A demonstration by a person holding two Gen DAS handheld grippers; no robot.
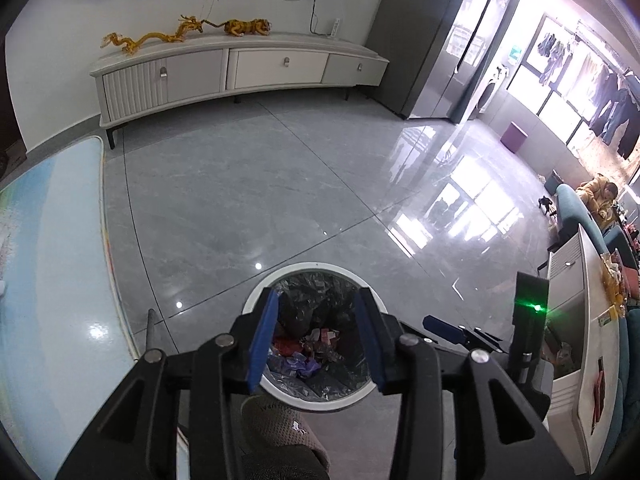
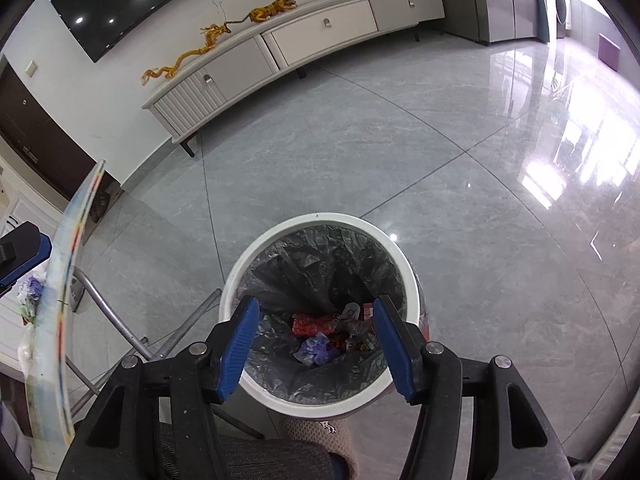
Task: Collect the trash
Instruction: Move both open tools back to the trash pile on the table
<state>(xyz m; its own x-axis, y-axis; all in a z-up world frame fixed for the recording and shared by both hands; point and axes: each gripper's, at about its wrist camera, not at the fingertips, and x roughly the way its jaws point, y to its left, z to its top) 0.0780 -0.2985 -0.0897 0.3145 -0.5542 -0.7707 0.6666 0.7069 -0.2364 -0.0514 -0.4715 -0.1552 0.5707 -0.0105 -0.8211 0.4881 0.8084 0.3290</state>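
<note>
A white round trash bin (image 1: 304,270) with a dark plastic liner stands on the floor and holds several crumpled wrappers (image 1: 308,350), red, purple and mixed. My left gripper (image 1: 316,300) hovers over the bin, open and empty. In the right wrist view the same bin (image 2: 320,222) sits below my right gripper (image 2: 316,310), which is open and empty above the wrappers (image 2: 320,336). The right gripper also shows at the right of the left wrist view (image 1: 448,328). More trash lies on the table at the far left of the right wrist view (image 2: 30,292).
A table with a light patterned top (image 1: 52,260) stands at the left; its metal legs (image 2: 108,316) reach near the bin. A white TV cabinet (image 1: 240,68) lines the far wall. A white side table (image 1: 576,320) and a teal sofa are at the right. My slippered foot (image 2: 320,432) is beside the bin.
</note>
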